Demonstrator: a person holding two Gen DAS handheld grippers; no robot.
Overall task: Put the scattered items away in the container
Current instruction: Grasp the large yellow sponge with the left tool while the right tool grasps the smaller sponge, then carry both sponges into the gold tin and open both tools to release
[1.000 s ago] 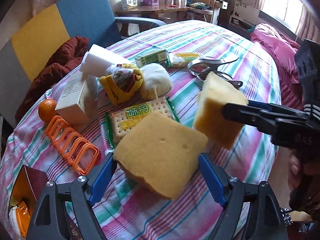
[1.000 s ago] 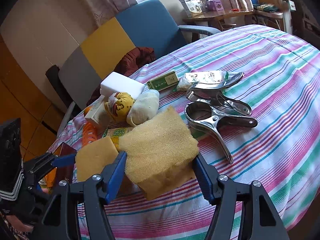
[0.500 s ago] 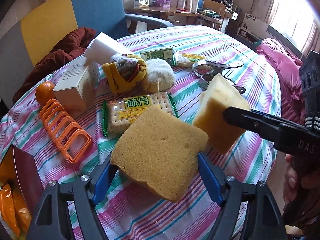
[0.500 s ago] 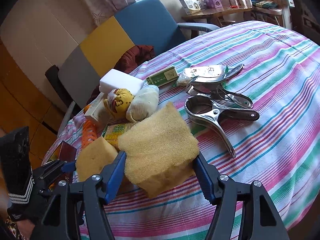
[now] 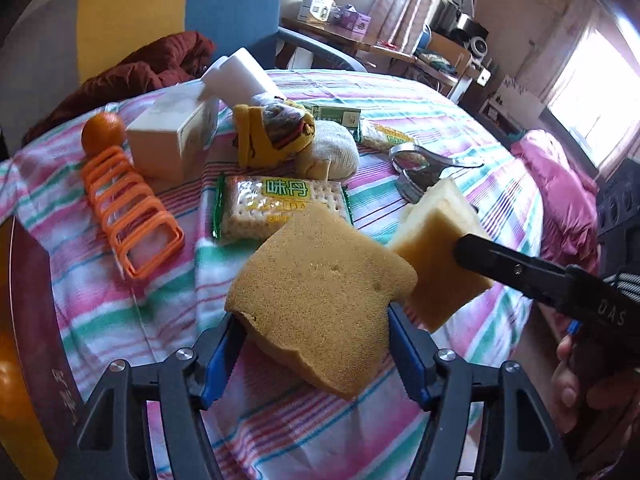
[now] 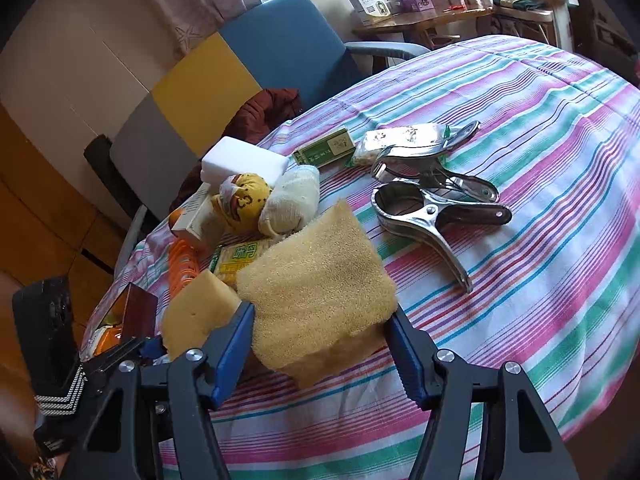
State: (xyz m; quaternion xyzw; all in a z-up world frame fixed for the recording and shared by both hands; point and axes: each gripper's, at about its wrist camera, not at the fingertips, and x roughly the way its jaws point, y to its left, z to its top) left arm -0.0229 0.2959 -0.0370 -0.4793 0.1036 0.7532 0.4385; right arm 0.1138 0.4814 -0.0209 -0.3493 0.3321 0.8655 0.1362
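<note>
My left gripper is shut on a brown-yellow sponge, held above the striped table. My right gripper is shut on a second yellow sponge, which also shows in the left wrist view just right of the first. The left gripper's sponge shows in the right wrist view. The dark red container sits at the table's left edge with orange packets inside; it also shows in the right wrist view.
On the table lie a cracker pack, an orange rack, an orange fruit, a cream box, white foam block, socks, metal clamps, and a green packet. A chair stands behind.
The left gripper with its sponge has swung left, bringing the container's side more into view. The right gripper with its sponge has followed, staying close beside it.
</note>
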